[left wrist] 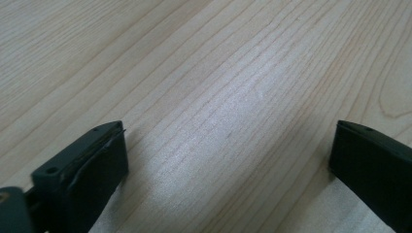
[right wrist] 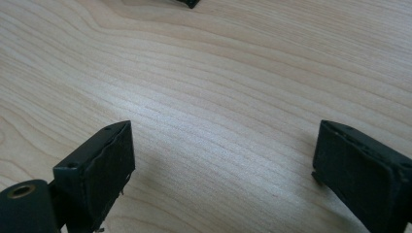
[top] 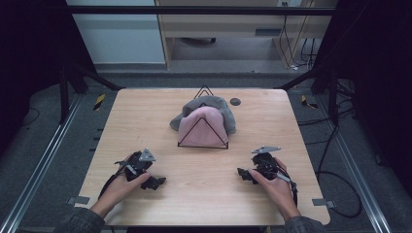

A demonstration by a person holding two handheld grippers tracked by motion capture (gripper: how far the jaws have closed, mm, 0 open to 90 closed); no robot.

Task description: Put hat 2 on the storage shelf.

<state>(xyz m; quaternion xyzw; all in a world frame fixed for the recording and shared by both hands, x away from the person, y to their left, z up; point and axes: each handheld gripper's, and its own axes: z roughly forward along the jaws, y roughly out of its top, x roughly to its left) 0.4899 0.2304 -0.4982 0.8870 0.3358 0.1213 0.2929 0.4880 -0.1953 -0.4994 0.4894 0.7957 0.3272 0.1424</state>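
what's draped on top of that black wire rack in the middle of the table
A pink cloth in front, a grey cloth over it behind. The wire rack shows only at edges; beneath is hidden.

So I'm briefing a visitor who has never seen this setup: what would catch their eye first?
Most striking is the pink cloth draped with a grey cloth over a black wire triangle stand at the middle of the wooden table. Nearer the person, the left hand-held gripper and right hand-held gripper rest on bare wood, jaws wide open.
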